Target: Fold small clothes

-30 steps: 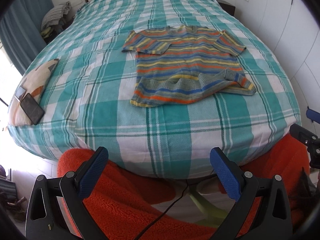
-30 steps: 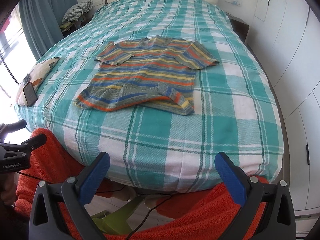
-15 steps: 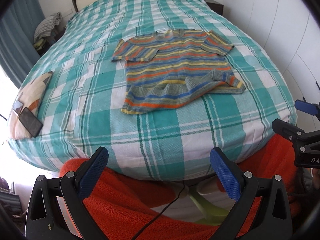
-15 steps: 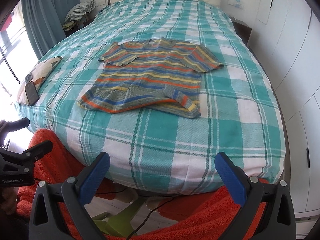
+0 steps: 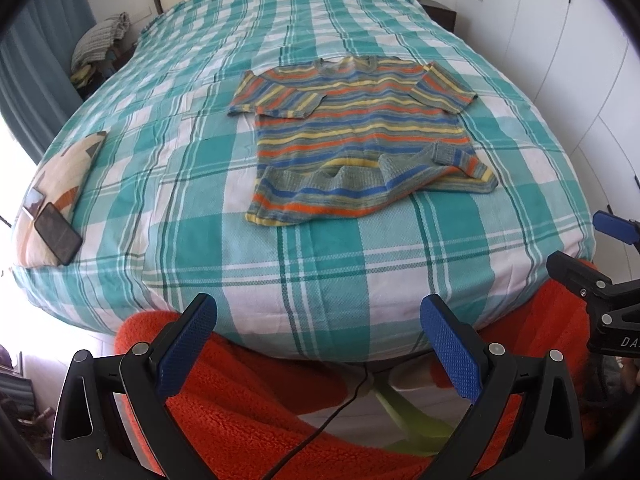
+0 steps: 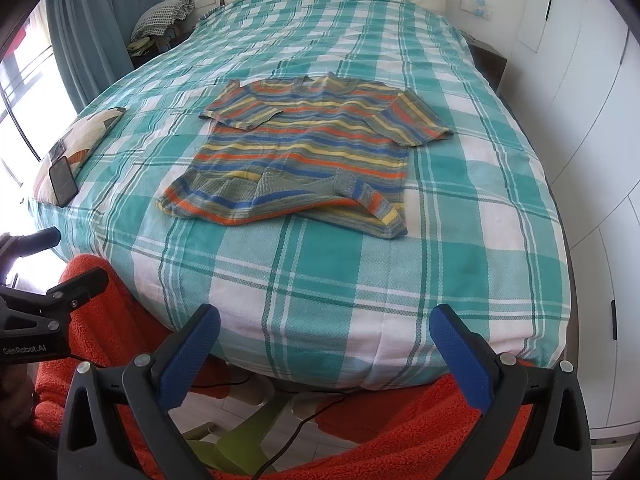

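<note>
A small striped knit sweater point(image 5: 360, 140) lies flat on the teal checked bed point(image 5: 320, 264), neck towards the headboard. Its hem is rumpled and one long sleeve is folded across the lower part. It also shows in the right wrist view point(image 6: 312, 148). My left gripper point(image 5: 318, 320) is open and empty, held off the foot of the bed, well short of the sweater. My right gripper point(image 6: 326, 330) is open and empty, likewise short of the foot edge. Each gripper shows at the side of the other's view, the right one point(image 5: 600, 280) and the left one point(image 6: 48, 292).
A pillow point(image 5: 68, 168) with a phone point(image 5: 58, 234) on it lies at the bed's left edge. An orange fleece point(image 5: 260, 408) and a cable point(image 5: 320, 428) lie below the foot of the bed. White wardrobe doors point(image 6: 592, 120) stand to the right. Folded clothes point(image 6: 164, 16) sit beside the headboard.
Both grippers have moved forward towards the bed, so the sweater sits lower and larger in both views. Both stay open. The sweater has not moved.
</note>
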Action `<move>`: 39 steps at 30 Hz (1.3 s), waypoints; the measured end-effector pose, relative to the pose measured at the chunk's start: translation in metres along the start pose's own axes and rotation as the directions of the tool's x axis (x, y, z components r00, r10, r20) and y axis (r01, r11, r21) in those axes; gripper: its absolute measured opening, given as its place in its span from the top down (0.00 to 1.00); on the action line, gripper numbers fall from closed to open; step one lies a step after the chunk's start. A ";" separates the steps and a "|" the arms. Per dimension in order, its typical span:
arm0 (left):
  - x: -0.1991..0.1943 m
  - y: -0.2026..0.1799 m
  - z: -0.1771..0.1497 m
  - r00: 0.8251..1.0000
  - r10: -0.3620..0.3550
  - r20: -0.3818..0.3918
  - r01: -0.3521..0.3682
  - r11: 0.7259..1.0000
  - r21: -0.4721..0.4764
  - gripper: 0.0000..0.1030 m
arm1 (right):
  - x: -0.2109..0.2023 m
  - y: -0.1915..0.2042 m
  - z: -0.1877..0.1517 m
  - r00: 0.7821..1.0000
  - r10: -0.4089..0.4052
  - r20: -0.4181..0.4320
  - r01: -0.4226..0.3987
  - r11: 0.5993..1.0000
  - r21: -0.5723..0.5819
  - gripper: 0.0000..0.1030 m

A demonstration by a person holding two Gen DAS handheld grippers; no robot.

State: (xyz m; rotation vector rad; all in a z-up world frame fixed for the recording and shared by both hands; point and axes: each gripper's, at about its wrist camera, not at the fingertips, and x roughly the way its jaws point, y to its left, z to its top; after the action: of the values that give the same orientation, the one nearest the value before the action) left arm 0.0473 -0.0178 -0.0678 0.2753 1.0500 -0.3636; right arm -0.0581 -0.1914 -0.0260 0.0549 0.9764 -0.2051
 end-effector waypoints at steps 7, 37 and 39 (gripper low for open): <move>0.006 -0.002 -0.002 1.000 -0.002 -0.027 0.003 1.000 0.003 0.01 | 0.005 0.002 -0.003 1.000 0.006 -0.016 -0.006 1.000 -0.003 0.00; 0.146 0.076 0.081 0.992 -0.098 -0.077 0.102 0.993 0.051 0.03 | 0.063 -0.081 0.072 0.992 0.055 0.116 -0.039 0.990 -0.133 0.00; 0.181 0.065 0.091 0.992 -0.036 -0.123 0.050 0.993 0.106 0.24 | 0.104 -0.091 0.097 0.989 0.147 0.016 -0.143 0.979 -0.148 0.04</move>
State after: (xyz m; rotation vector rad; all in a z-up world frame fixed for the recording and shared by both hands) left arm 0.2274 -0.0228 -0.1807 0.3762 1.1584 -0.4482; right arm 0.0599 -0.3098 -0.0534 -0.0113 0.9542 0.0003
